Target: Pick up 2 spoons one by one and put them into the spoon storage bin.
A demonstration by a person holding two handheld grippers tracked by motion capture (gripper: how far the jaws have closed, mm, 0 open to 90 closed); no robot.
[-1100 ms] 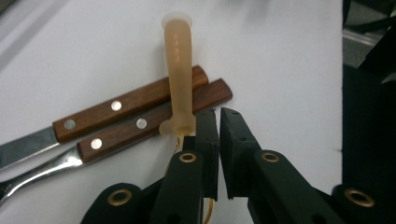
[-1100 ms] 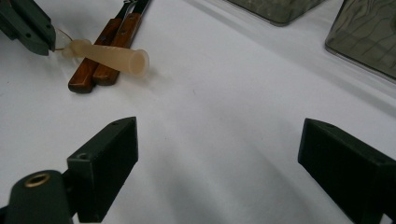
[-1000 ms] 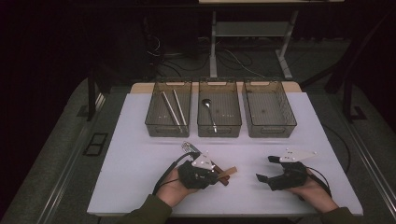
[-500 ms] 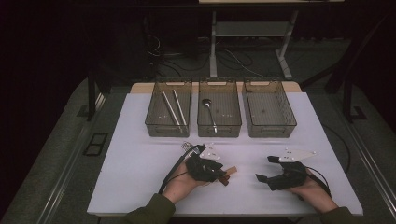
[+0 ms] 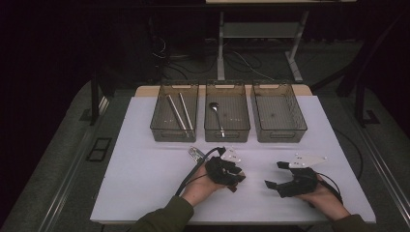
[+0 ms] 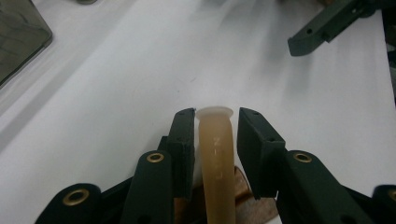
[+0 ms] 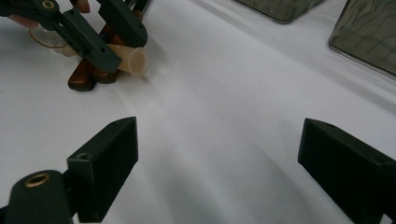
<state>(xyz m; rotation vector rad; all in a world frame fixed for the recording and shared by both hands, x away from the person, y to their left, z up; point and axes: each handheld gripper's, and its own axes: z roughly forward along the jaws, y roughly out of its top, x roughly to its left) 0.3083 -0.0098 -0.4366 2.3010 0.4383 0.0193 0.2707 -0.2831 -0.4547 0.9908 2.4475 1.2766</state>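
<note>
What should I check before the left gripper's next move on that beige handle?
1. Beige handle lies between the left gripper's jaws: ok.
2. Pads pressing on it: not ok; the jaws have just been opening and a gap shows on one side.
3. Wooden handles underneath free of the jaws: cannot tell.
4. Right gripper open, apart from the pile: ok.

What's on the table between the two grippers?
Nothing: in the right gripper view, only bare white table lies between the right gripper and the left gripper, whose jaws straddle a pale handle resting on brown handles.
</note>
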